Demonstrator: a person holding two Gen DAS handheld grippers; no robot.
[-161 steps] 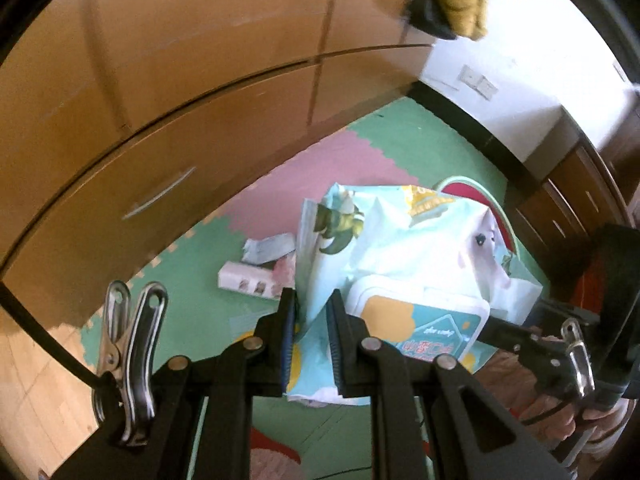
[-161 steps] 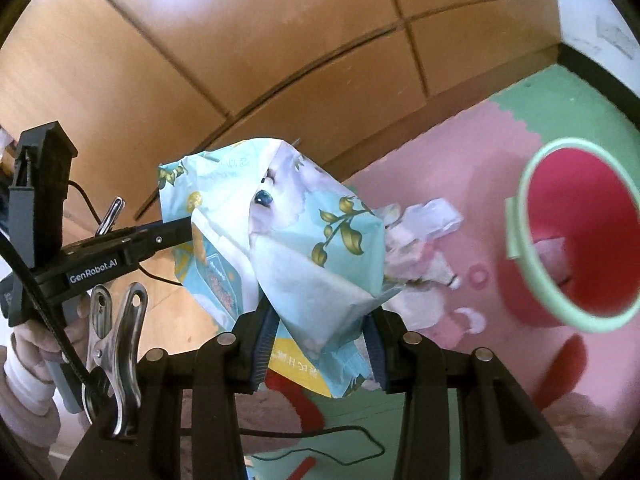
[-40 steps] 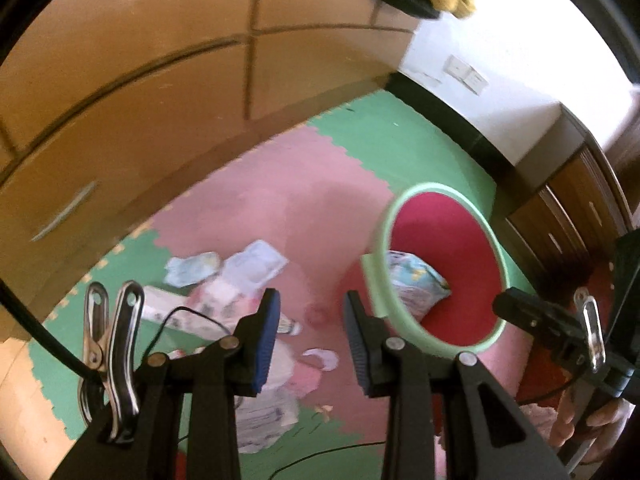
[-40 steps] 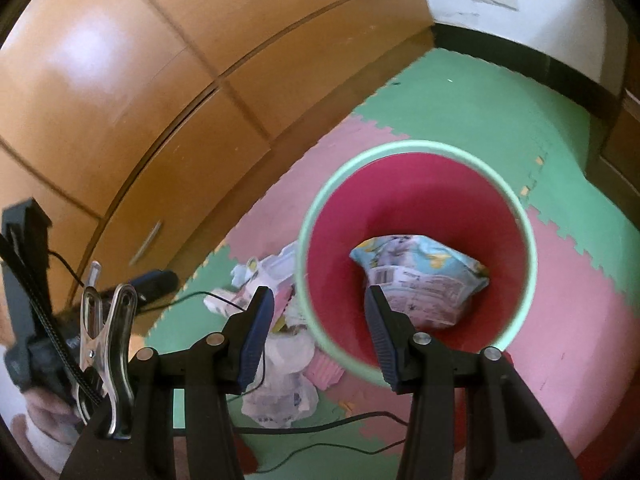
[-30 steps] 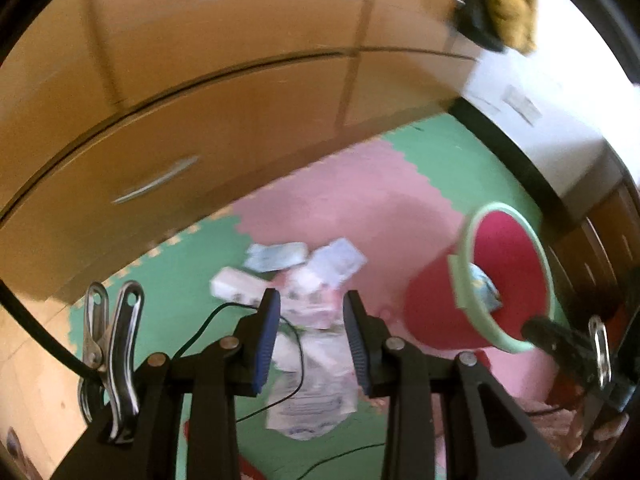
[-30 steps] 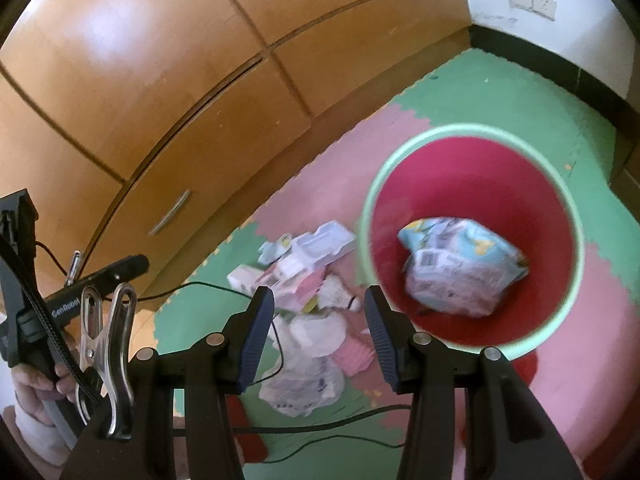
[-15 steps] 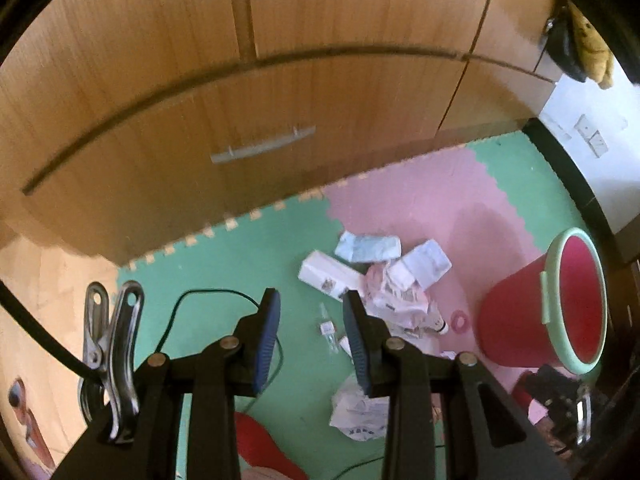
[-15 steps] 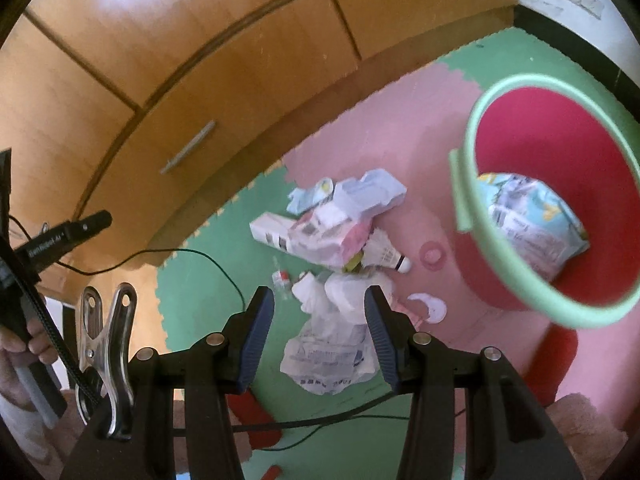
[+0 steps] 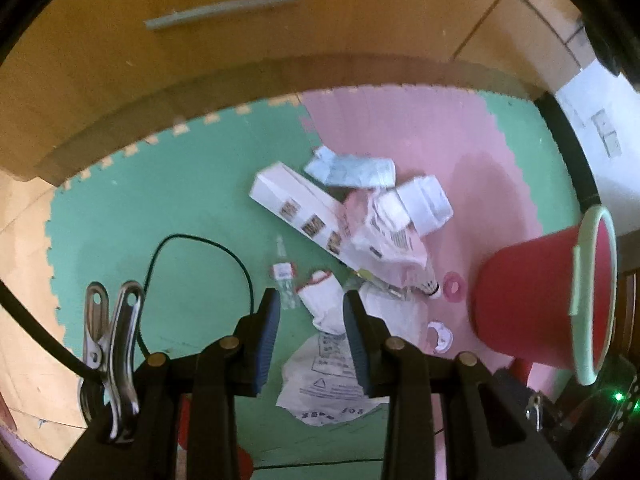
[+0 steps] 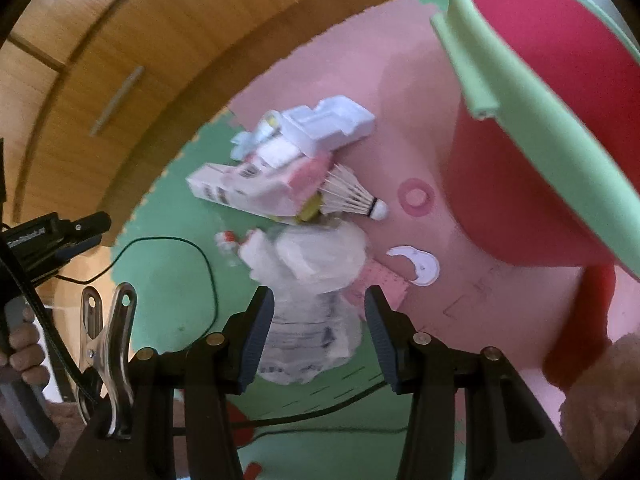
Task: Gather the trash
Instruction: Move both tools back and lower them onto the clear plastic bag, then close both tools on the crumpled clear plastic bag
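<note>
Nearest the lens, the left gripper (image 9: 307, 312) is seen with its jaws apart and nothing between the pads; a small white wad edged in red (image 9: 323, 307) lies on the floor mat below the gap. The right gripper (image 10: 319, 312) is likewise held with its jaws parted and empty, above a crumpled white printed wrapper (image 10: 310, 340) that is spread flat on the green tile.

Just beyond, the trash pile (image 9: 360, 224) is heaped across the seam of the green and pink tiles: a long white carton (image 9: 298, 208) with brown printed panels, a pale blue pouch (image 9: 352, 170), a pink-and-white crumpled packet (image 10: 292, 184), a moulded white tray (image 10: 328, 124) and a feather shuttlecock (image 10: 352, 196) with a white cork tip. A small clear bottle (image 9: 283, 276), a pink ring (image 10: 417, 197) and a white crescent scrap (image 10: 416, 266) lie loose beside the pile. A thin black cable (image 9: 216, 252) is looped over the green tile.

To the right of the pile, a red bucket (image 9: 528, 296) with a pale green rim is stood on the pink tile, apart from the trash.

The floor mat (image 9: 140, 216) is made of interlocking foam tiles. Farther back, it is bordered by wooden cabinet fronts (image 9: 200, 60) bearing a grey bar handle (image 9: 220, 10), and a white wall (image 9: 600, 128) is visible at the far right
</note>
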